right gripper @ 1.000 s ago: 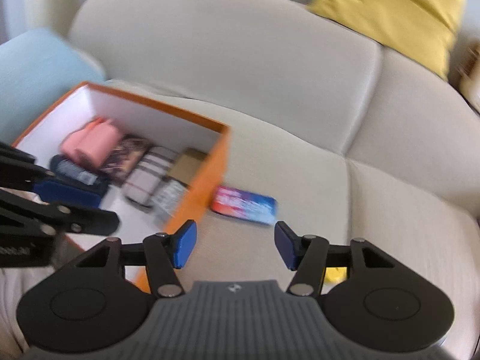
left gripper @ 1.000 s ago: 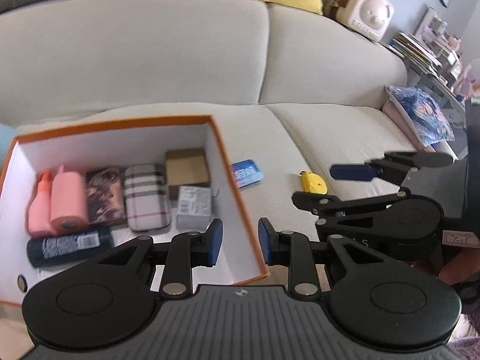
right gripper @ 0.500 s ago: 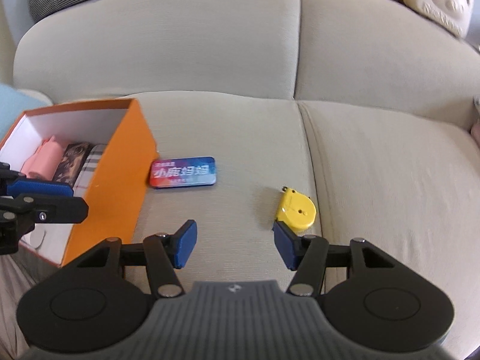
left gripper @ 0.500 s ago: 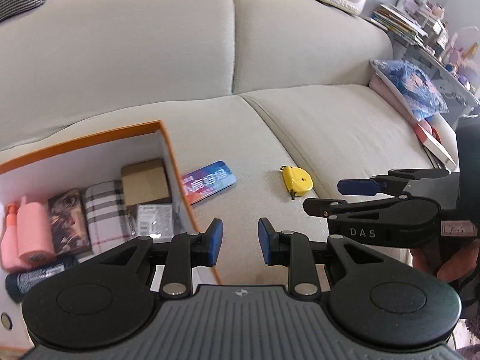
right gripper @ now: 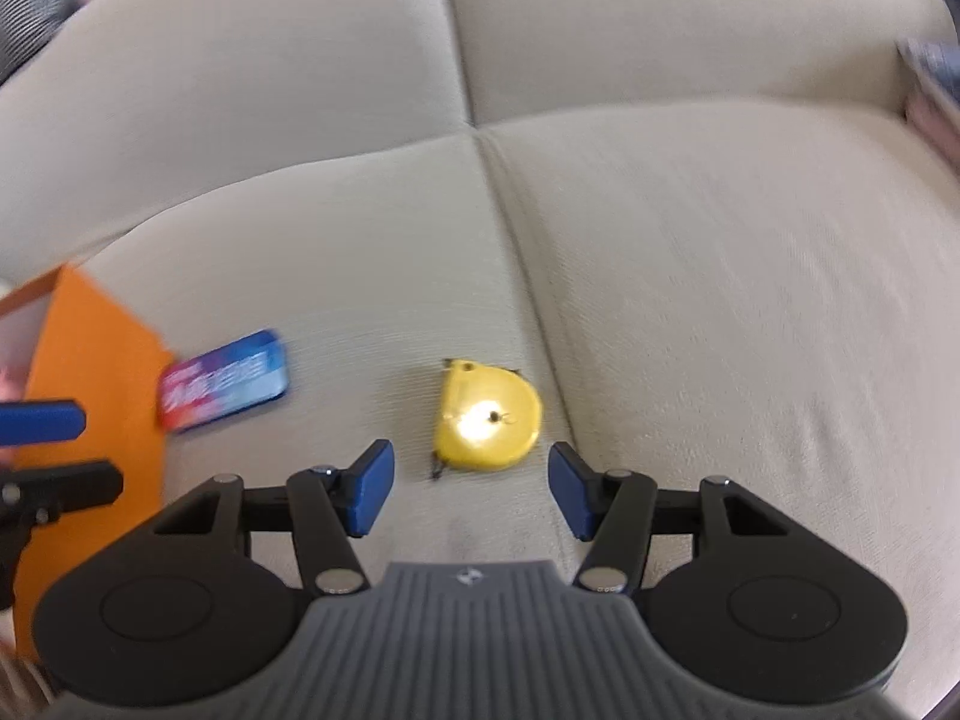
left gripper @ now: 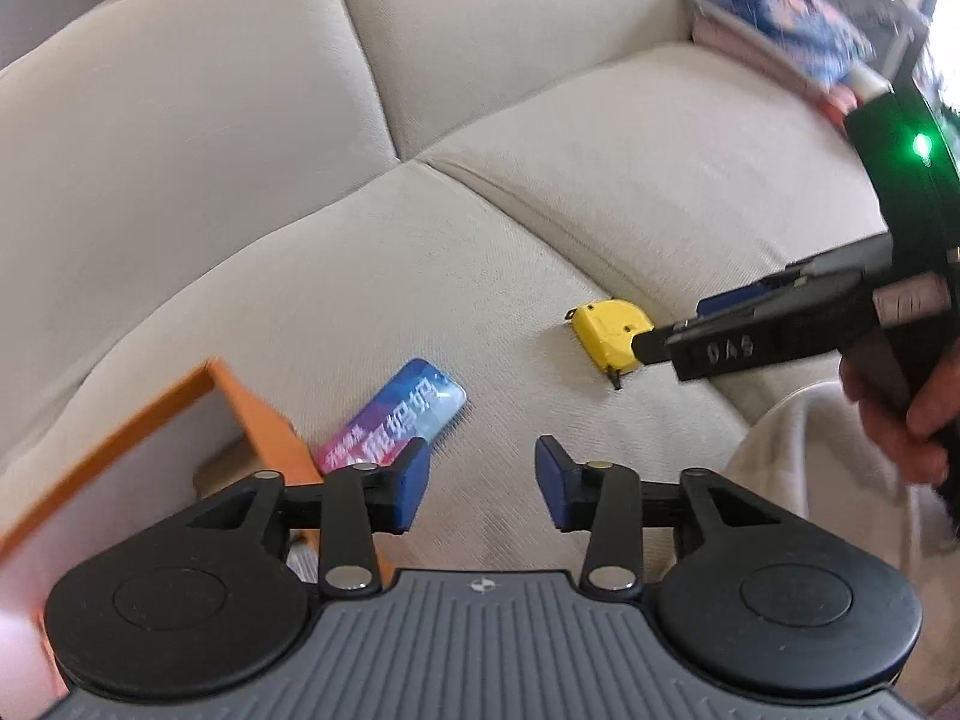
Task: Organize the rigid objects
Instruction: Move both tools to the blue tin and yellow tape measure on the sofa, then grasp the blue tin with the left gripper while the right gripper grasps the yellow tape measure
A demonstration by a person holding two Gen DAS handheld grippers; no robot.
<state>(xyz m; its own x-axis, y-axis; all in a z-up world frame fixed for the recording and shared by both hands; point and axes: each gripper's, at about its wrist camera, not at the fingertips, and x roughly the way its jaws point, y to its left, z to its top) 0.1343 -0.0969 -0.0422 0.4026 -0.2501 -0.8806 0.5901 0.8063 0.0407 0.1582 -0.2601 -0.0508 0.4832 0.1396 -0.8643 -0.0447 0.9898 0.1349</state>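
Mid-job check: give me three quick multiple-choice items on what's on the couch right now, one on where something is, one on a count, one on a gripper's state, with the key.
1. Where does the yellow plastic tape measure lie?
A. inside the orange cardboard box
B. on the beige fabric couch seat, just ahead of the right gripper
C. on the back cushion

2. How many loose items lie on the seat outside the box?
A. one
B. two
C. four

3. What state is the left gripper in?
A. open, nothing between the pads
B. shut on the tape measure
C. shut on the box wall

Key: B, the tape measure sits on the seat beyond the open blue pads; B, only the tape measure and the flat blue-and-pink tin show there; A, bare couch shows in the gap, the jaws having just been opening.
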